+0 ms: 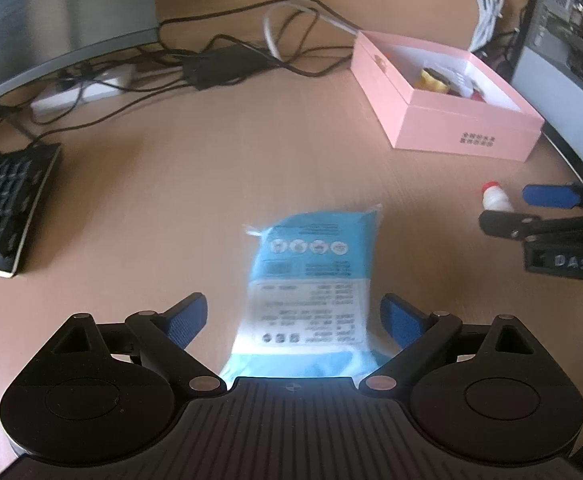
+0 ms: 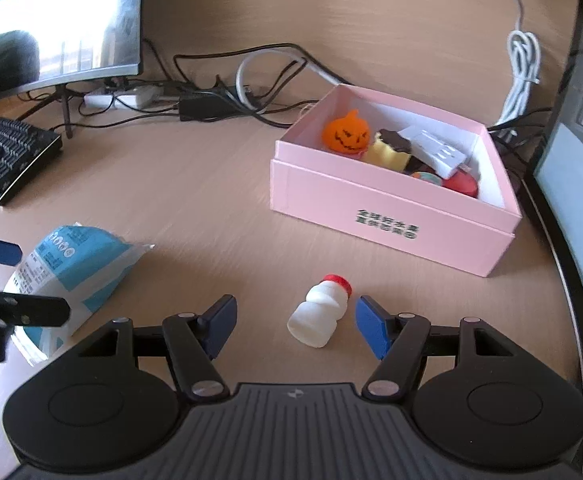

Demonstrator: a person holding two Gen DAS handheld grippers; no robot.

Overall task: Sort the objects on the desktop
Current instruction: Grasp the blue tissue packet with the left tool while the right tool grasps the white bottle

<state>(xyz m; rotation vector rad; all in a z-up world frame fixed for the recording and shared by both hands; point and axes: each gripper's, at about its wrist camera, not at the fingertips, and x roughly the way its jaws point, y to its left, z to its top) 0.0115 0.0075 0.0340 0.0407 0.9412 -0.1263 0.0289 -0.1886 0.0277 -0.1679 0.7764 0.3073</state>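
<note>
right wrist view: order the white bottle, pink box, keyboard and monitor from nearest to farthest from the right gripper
From the right gripper:
1. White bottle, lying between its fingers.
2. Pink box, ahead to the right.
3. Keyboard, far left.
4. Monitor, behind the keyboard, at the back left.

Both cameras sat on hand-held grippers, looking forward and steeply down along their fingers at a wooden desk [image 1: 171, 184], close above it. The left wrist view hung over a blue packet [image 1: 307, 280]. The right wrist view hung nearer a pink box [image 2: 391, 216]. Both views shared the packet, box, small white bottle [image 2: 319, 316] and keyboard [image 2: 11, 156].
</note>
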